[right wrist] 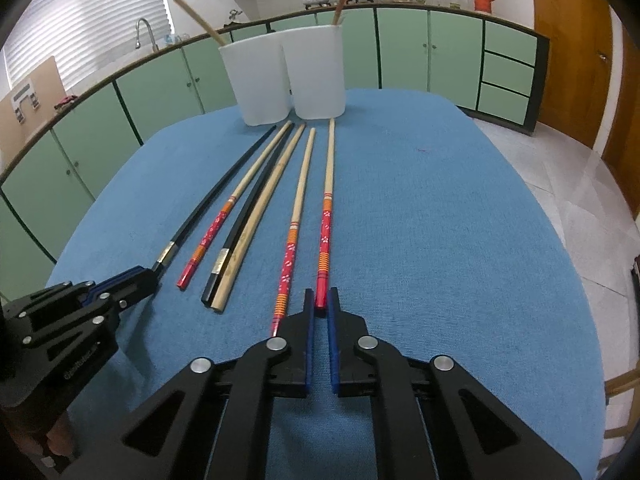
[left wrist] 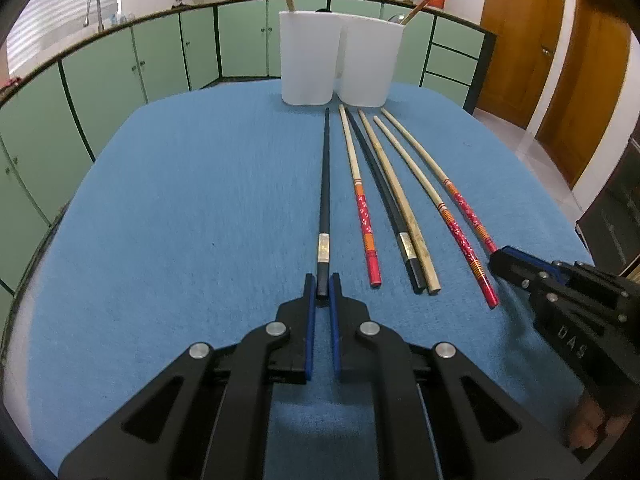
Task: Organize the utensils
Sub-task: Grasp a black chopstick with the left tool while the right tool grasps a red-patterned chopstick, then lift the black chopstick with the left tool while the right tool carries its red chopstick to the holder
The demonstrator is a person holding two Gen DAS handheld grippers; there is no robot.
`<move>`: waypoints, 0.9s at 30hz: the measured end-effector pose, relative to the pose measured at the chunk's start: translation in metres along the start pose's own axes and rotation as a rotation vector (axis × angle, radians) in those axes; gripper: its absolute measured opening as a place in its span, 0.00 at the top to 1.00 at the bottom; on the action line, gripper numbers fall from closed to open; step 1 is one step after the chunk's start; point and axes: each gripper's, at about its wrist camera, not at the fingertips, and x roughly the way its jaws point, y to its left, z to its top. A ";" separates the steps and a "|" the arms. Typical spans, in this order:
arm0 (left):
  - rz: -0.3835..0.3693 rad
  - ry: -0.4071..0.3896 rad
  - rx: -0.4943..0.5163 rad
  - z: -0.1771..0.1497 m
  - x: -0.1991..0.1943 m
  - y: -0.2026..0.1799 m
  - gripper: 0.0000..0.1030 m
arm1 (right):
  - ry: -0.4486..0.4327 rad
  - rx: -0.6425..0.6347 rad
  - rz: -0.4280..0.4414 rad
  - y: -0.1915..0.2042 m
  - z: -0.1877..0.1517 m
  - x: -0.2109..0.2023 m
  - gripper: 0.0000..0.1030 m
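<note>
We hold two chopsticks at their near ends, one per gripper, on the blue cloth. The left gripper is clamped on the butt of the black chopstick, which lies at the far left of the row and points toward the two white cups. The right gripper is closed on the butt of the red-handled chopstick at the right end of the row (its neighbour passes just beside the left finger and is not gripped).

Four more chopsticks lie between the two held ones: a red-handled one, a black one touching a plain bamboo one, and another red-handled one. Each cup already holds one stick.

We judge the step in hand to be the pickup, with both grasps made and neither stick visibly raised. The next move calls for lifting each stick clear of the cloth, tipping it upright, and lowering it into its matching cup at the far end without disturbing the neighbouring sticks.
</note>
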 end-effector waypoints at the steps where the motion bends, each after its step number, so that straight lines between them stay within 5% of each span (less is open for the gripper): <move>1: 0.004 -0.005 0.006 0.000 -0.002 -0.001 0.95 | -0.004 -0.001 -0.002 0.000 0.001 -0.002 0.94; 14: 0.048 -0.146 0.051 0.025 -0.055 0.000 0.95 | -0.093 -0.048 -0.042 -0.003 0.021 -0.043 0.94; 27: 0.015 -0.245 0.031 0.064 -0.093 0.008 0.95 | -0.202 -0.035 -0.012 -0.011 0.056 -0.085 0.94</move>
